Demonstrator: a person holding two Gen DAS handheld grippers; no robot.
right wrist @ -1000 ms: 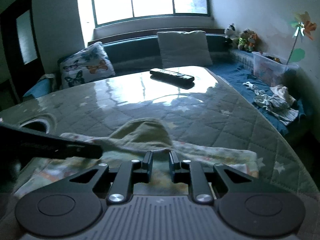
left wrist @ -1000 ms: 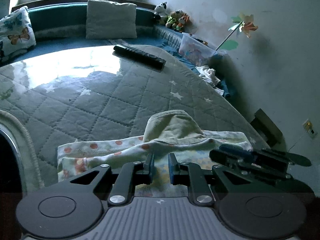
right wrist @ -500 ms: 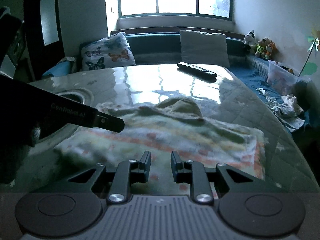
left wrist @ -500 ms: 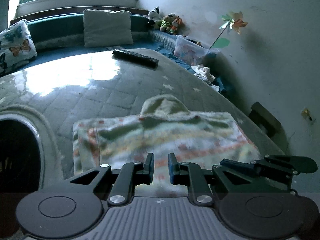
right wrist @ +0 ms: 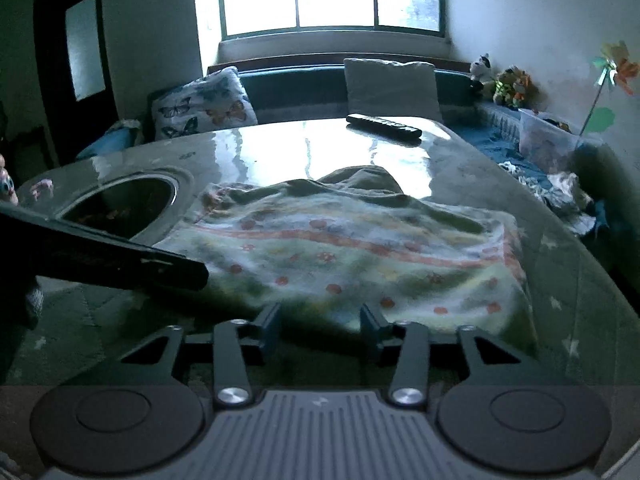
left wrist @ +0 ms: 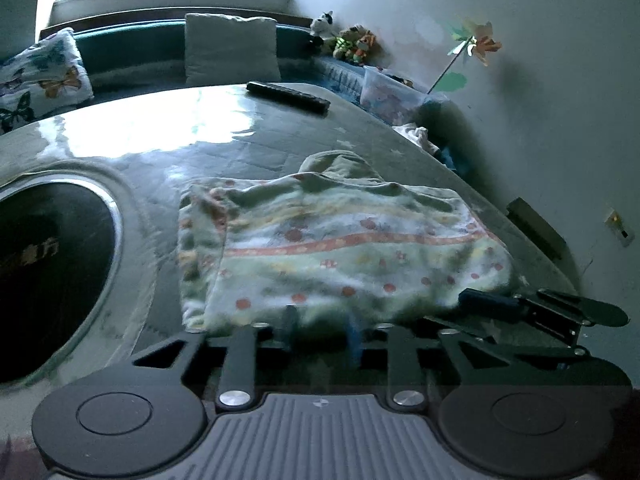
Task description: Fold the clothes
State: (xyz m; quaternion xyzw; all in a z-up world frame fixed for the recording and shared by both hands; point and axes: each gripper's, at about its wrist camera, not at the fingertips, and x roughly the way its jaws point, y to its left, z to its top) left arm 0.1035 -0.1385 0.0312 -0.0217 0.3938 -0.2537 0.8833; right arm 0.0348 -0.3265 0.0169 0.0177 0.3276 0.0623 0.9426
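Quilted grey tabletop [left wrist: 224, 168] holds one soft top [left wrist: 340, 248] with dots and a pink stripe. It lies flat near the near edge, over toward the right side, hood pointing to the far edge. Its left side looks folded in already.

Both claws sit just off the near hem. The left claw [left wrist: 320, 330] is part open and holds nothing. The right claw [right wrist: 320, 326] is wide open and holds nothing too.

The top could be part folded, or set down for good. If more folding is wanted, grab the hem at two spots at once, lift low, and lay it over evenly so no bumps stay.

The dark round plate [left wrist: 44, 276] by the left edge has pale writing, too blurry to read. The remote [right wrist: 383, 126] at the far edge has tiny letters I can't read.
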